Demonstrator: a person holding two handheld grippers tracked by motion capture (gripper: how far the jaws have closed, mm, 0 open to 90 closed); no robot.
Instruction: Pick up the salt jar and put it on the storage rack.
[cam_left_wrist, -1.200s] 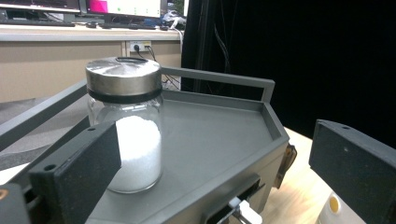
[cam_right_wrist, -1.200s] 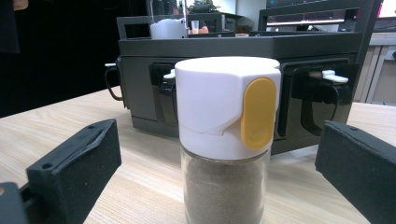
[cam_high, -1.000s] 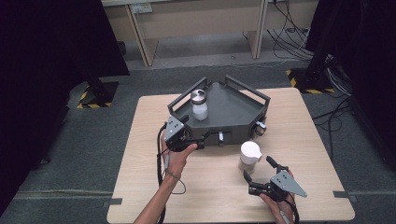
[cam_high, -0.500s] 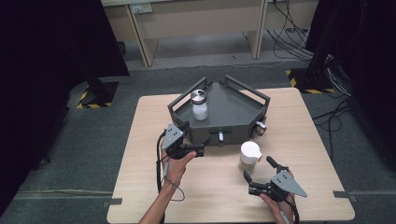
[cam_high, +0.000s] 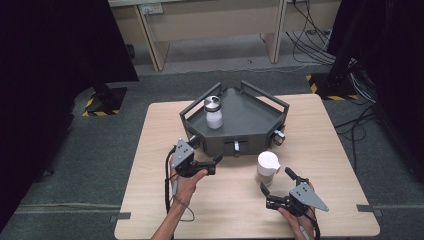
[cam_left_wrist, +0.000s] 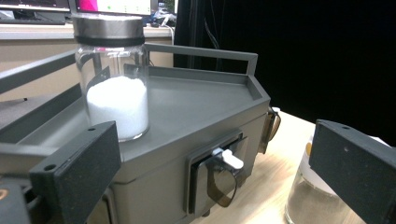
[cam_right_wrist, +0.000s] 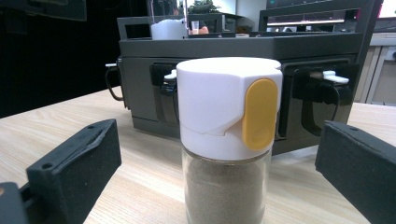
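A dark grey angular tray (cam_high: 250, 107) stands at the back of the wooden table. On its left part a glass jar (cam_high: 213, 112) with a metal lid holds white powder; the left gripper view has this jar (cam_left_wrist: 114, 79) close by. My left gripper (cam_high: 216, 164) is open and empty just in front of the tray's left front face (cam_left_wrist: 154, 186). A spice jar (cam_high: 267, 167) with a white cap and yellow tab stands on the table before the tray. My right gripper (cam_high: 276, 180) is open, its jaws either side of the spice jar (cam_right_wrist: 226, 135) without touching it.
Small white latches with dark loops (cam_left_wrist: 224, 161) hang on the tray's front faces (cam_right_wrist: 322, 93). The bare table (cam_high: 150, 200) reaches left and right of the grippers. Black curtains, floor cables (cam_high: 350, 120) and striped stand bases (cam_high: 100, 102) surround the table.
My left gripper has drawn back from the tray's left corner toward the near side and turned its jaws to the right. The right gripper and both jars have stayed put.
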